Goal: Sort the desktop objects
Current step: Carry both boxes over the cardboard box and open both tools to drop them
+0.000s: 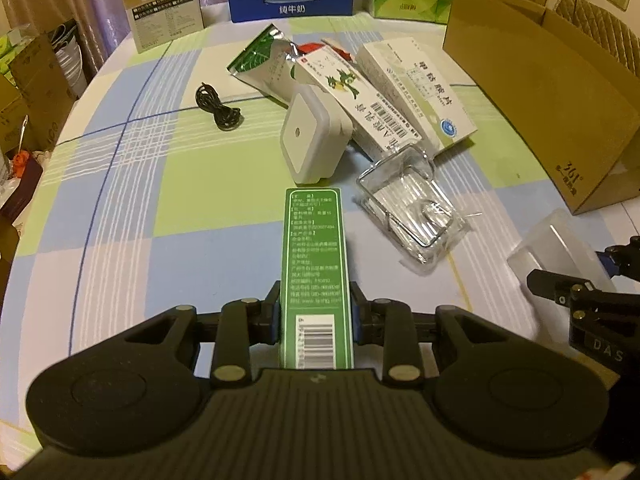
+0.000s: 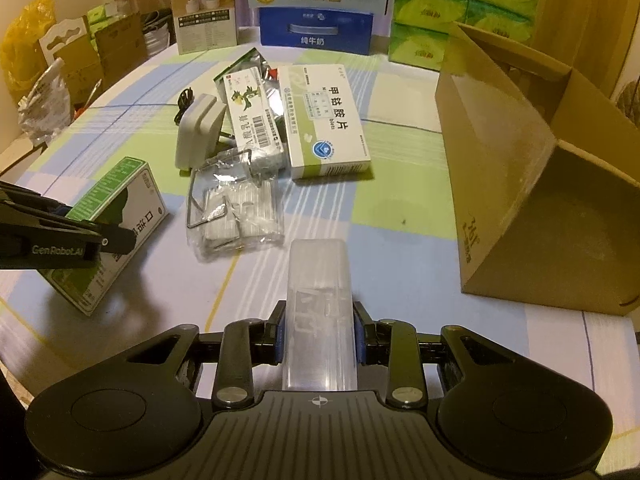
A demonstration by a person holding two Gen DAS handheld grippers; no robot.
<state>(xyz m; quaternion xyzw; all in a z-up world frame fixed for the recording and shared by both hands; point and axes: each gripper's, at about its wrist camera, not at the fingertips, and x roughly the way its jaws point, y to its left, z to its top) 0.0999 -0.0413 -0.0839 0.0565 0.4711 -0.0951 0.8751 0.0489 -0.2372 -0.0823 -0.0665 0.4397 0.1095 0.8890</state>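
Closest to my left lens: the green box (image 1: 316, 280), clamped end-on between the left gripper (image 1: 316, 312) jaws, its far end pointing to 12 o'clock above the bench (image 1: 120, 200). Right lens, same arrangement: the right gripper (image 2: 319, 332) jaws are closed on a clear plastic case (image 2: 319, 300), also pointing to 12.

Remaining pile, from the right view:
- bagged wire rack (image 2: 236, 204) at 11 o'clock, nearest
- white adapter (image 2: 198, 136) beyond it, propped on edge
- two white medicine boxes (image 2: 324, 120) at 12, one touching the rack bag
- foil pouch (image 2: 264, 76) and black cable (image 2: 185, 100) farthest back

Open cardboard carton (image 2: 520, 184) stands at 2 o'clock, mouth toward me. I take it as the drop point; neither held item is in it yet.

Risks, my judgement:
1. Clear case is smooth and held only near its back end; a quick swing toward the carton could pivot it out of the jaws.
2. Green box is long and gripped near one end, so it may droop or clip the adapter or rack bag if carried low.
3. Both grippers sit near each other; heading for the carton together invites a collision.
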